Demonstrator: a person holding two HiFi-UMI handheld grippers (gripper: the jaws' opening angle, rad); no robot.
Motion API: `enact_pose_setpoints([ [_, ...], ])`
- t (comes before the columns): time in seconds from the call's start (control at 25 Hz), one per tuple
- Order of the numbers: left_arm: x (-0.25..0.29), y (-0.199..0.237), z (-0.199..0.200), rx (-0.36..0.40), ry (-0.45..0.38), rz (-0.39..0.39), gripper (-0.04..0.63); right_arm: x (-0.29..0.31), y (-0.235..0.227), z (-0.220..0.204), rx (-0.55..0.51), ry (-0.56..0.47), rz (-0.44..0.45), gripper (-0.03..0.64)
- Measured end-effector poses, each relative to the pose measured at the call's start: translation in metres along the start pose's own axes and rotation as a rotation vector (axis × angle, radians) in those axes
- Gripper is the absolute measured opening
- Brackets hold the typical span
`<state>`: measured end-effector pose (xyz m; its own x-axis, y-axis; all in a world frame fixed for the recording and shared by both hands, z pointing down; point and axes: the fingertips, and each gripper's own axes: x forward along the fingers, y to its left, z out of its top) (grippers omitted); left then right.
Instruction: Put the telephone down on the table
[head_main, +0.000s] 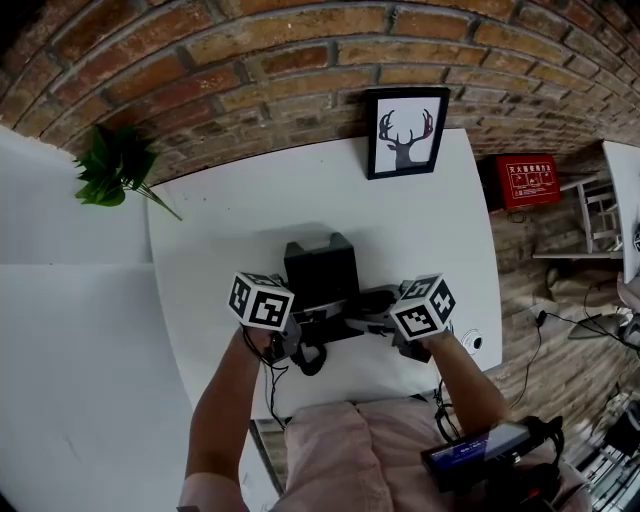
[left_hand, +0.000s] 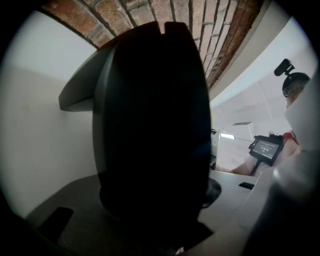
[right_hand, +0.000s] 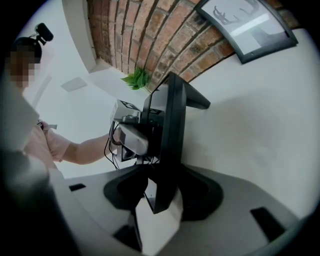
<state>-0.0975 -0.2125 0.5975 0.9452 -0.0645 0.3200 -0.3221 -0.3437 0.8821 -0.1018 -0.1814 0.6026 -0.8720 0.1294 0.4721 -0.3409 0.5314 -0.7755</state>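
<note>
Left tongs (head_main: 312, 328), right tongs (head_main: 362, 322) clamping black telephone (head_main: 320, 265), red sign (head_main: 527, 180) unreadable

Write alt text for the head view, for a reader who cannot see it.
A person grips a black telephone between the left gripper and right gripper over a white table. A framed deer picture stands at the table's far edge before a brick wall, with a green plant at left.

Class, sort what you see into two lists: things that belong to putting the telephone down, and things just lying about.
Job: telephone, table, left gripper, right gripper.
Lying about: framed deer picture, plant, red box.
</note>
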Motion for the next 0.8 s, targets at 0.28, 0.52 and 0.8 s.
enact_pose_setpoints([
  [0.28,-0.002,0.001,-0.001,0.041,0.028,0.062,0.424,0.000,0.000,0.001,0.002,-0.004,-0.001,0.189],
  [0.52,-0.010,0.007,0.000,0.056,0.014,0.141,0.445,0.001,0.000,0.001,0.011,-0.012,0.002,0.190],
  [0.8,-0.026,0.009,-0.004,0.063,-0.002,0.206,0.457,0.000,0.001,0.001,0.014,-0.012,0.001,0.196],
])
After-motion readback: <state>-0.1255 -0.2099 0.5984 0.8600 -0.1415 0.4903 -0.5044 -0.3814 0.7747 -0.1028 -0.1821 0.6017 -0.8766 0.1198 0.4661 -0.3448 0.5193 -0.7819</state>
